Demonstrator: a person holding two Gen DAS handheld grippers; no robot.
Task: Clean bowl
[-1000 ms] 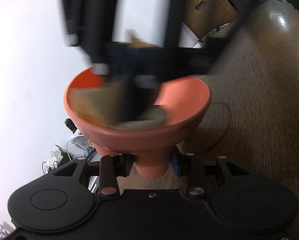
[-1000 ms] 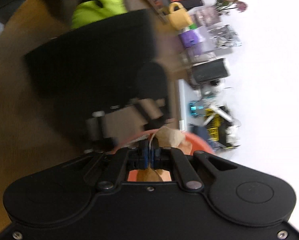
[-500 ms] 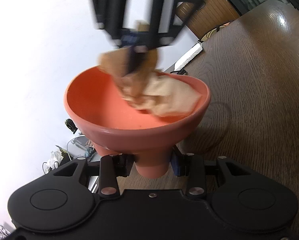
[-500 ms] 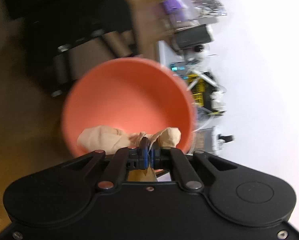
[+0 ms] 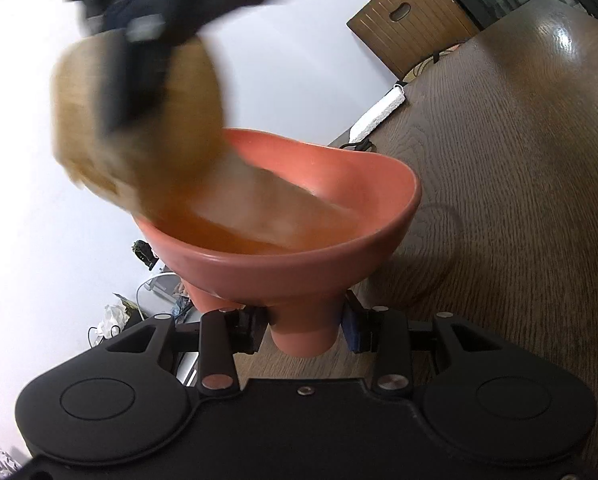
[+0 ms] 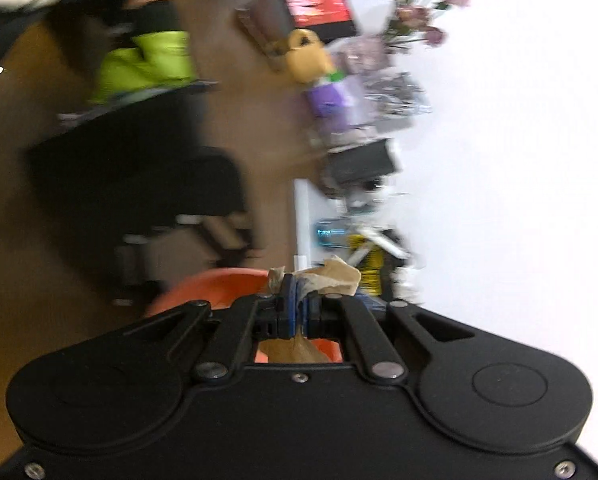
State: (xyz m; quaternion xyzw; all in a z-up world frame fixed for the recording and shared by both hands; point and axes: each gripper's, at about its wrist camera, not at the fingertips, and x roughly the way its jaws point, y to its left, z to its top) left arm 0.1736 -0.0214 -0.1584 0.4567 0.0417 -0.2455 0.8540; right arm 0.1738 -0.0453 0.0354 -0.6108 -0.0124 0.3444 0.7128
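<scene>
Dark wooden tabletop (image 5: 519, 184) lies beneath the salmon bowl (image 5: 299, 264), whose foot the left gripper (image 5: 305, 330) jaws clamp, while the right gripper (image 6: 297, 312), clenched on a tan cloth (image 6: 335, 276), could tip it by dragging the rim.

one orange bowl (image 5: 283, 216), one tan cloth (image 5: 147, 128), two grippers, one wooden table (image 5: 519, 160).

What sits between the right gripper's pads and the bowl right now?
A crumpled brown paper towel, pinched in the right gripper, lies between it and the orange bowl. The right wrist view shows this; the left wrist view is blurred.
</scene>
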